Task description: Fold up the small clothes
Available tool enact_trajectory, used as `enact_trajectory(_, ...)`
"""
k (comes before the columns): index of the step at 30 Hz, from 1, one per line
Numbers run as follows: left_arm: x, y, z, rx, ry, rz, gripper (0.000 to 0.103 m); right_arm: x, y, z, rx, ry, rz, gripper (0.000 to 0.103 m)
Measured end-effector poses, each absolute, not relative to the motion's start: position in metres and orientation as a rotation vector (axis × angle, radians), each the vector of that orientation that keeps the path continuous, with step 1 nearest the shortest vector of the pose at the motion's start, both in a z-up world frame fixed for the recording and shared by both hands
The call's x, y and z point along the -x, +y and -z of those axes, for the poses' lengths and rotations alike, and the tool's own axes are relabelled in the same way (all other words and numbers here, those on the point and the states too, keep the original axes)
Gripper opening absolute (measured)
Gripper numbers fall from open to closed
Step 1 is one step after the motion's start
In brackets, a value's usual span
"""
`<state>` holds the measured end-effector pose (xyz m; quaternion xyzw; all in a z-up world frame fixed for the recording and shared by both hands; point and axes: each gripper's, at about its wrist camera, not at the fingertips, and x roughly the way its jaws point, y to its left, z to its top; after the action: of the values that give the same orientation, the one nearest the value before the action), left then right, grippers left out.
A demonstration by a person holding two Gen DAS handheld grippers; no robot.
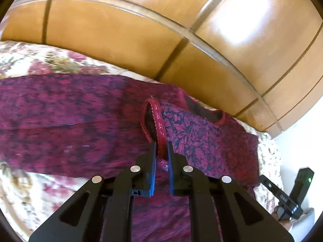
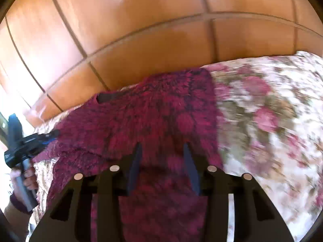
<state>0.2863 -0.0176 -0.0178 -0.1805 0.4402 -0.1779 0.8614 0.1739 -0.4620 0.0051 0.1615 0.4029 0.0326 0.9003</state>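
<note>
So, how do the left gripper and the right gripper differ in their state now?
The left gripper is shut on the red trimmed edge of the maroon patterned garment; the right gripper has its jaws apart, with no cloth seen pinched. The left view is sharp, whereas the right view is blurred. Both hang over the same garment on the floral bedspread, pointing toward the wooden panelling.
</note>
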Motion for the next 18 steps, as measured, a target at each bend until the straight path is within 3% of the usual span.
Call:
enact_trajectory(7,-0.288,-0.023,0.053,0.292,1.001,0.336,0.010,-0.201,-0.438,0.030,-0.236,0.860,0.026,0.043)
enact_trajectory(12,-0.267,0.014,0.044,0.427,0.948,0.316,0.041,-0.194,-0.426,0.033,-0.153,0.821,0.059,0.045)
enact_trajectory(17,-0.246,0.095,0.041,0.618,0.910,0.203,0.047,-0.194,-0.414,0.032,-0.077,0.810,0.111,0.050)
enact_trajectory(18,-0.242,0.120,0.045,0.673,0.923,0.171,0.054,-0.194,-0.410,0.032,-0.069,0.809,0.115,0.050)
